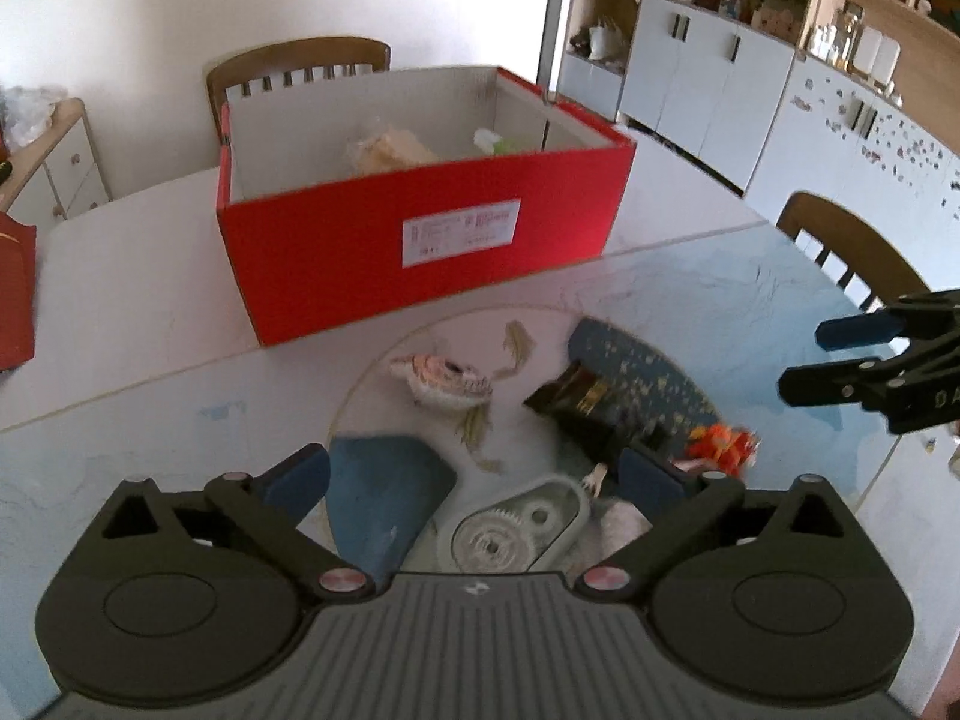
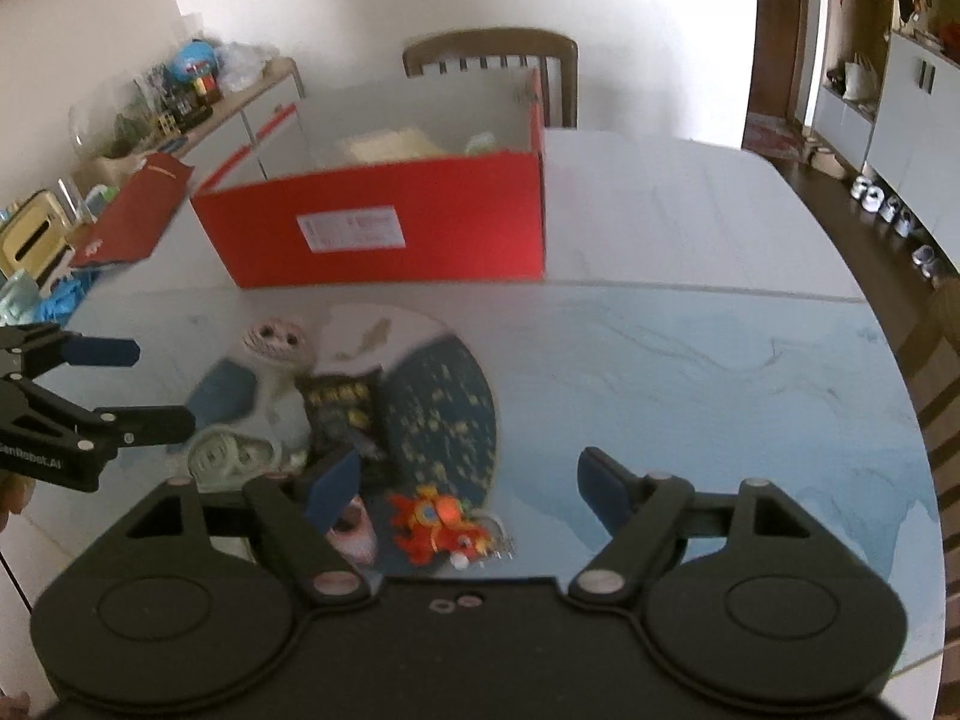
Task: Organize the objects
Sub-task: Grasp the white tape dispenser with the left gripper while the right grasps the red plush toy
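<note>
Left to right across the counter (image 2: 690, 360). At the far left edge a red lid (image 2: 135, 213) lies flat. Your left tool (image 1: 474, 468) hangs over the near left of a round patterned mat (image 2: 444, 414), its blue pads spread wide and closed on nothing; beneath it lies a white tape dispenser (image 1: 516, 531) with its gears showing. Just beyond the dispenser, on the mat, sit a pale stuffed toy (image 1: 441, 381) with two round eyes and, to its right, a black packet (image 1: 579, 405) with gold print. Far behind the mat stands the red box (image 1: 420, 252), open at the top, white label facing you; a beige item and a pale green item rest inside, both too blurred to name. A wooden chair (image 1: 300, 63) stands behind the box. Your right tool (image 2: 471, 483) hangs over the near right edge of the mat, pads well apart and empty; below and between them lies a small red and orange toy (image 2: 438, 525), which neither pad touches. The right half of the counter is pale blue.
</note>
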